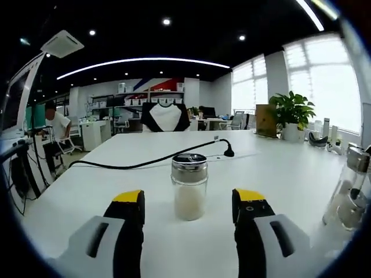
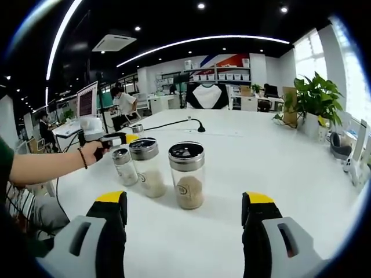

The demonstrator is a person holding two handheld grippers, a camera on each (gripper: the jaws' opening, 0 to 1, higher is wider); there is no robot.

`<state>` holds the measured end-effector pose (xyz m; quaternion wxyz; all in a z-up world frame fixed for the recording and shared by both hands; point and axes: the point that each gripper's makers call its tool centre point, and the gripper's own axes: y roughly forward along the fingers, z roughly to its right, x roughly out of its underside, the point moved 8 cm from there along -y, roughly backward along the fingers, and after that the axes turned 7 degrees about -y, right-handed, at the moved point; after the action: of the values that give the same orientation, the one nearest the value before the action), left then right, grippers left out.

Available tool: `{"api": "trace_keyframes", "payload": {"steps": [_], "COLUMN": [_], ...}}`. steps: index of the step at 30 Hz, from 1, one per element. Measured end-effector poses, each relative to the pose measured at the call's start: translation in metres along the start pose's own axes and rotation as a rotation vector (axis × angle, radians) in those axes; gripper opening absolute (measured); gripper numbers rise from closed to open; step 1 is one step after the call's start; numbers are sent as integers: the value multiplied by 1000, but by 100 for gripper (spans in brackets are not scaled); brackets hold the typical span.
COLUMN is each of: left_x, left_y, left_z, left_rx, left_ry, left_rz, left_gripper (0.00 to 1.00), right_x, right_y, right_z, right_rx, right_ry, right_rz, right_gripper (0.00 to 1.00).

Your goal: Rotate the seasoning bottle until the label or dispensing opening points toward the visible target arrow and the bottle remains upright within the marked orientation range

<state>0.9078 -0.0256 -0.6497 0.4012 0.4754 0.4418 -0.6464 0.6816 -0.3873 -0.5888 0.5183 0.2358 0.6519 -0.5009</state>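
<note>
Approach step, nothing gripped yet. In the left gripper view, the left gripper (image 1: 188, 214) is wide open and empty, its jaws either side of a small shaker bottle (image 1: 189, 186) with white contents, standing upright on the white table (image 1: 278, 174); the bottle sits between the jaw tips or just ahead of them, no contact visible.

In the right gripper view, the right gripper (image 2: 185, 214) is also wide open and empty, lined up on the nearest bottle (image 2: 188, 175), brown contents, small round label facing the camera, upright. Beside it to the left stand a middle bottle (image 2: 147, 167) and a far bottle (image 2: 124, 166), a row of three close together. The person's hand (image 2: 91, 153) holds the left gripper near the far bottle.

No target arrow or marked range can be made out on the table in either view, so orientation progress can't be judged.

Next move, as a judgement: advance jaws around the bottle body, close gently below the metal cap, turn about the vertical axis without tipping. Neighbouring bottles are close, so there's some knock risk.
</note>
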Motion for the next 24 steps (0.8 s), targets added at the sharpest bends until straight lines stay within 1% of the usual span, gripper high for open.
{"api": "trace_keyframes", "payload": {"steps": [2, 4, 7, 10, 12, 14, 17, 20, 24], "left_x": [0, 2, 5, 4, 3, 3, 3, 2, 4], "left_y": [6, 13, 22, 29, 33, 37, 41, 45, 50], "left_z": [-1, -3, -4, -3, -3, -1, 2, 7, 10], "left_rx": [-2, -12, -13, -3, -8, 1, 6, 19, 17], "left_ry": [-9, -18, 17, 3, 28, 33, 41, 56, 75], "left_rz": [-4, -20, -58, -64, -75, -95, -109, -104, -115], "left_gripper": [62, 61, 58, 57, 55, 54, 52, 49, 47], "right_x": [1, 1, 1, 1, 2, 2, 3, 3, 2], "right_y": [0, 0, 0, 0, 0, 0, 0, -1, -2], "right_z": [1, 1, 1, 1, 1, 1, 1, 2, 3], "right_rx": [4, 4, 2, 1, 2, 2, 3, 5, 8], "right_ry": [3, 4, 5, 4, 5, 5, 7, 6, 6], "right_rz": [-1, -3, -2, -2, -4, -5, -6, -5, -3], "right_gripper": [82, 82, 82, 82, 82, 82, 82, 82, 82]}}
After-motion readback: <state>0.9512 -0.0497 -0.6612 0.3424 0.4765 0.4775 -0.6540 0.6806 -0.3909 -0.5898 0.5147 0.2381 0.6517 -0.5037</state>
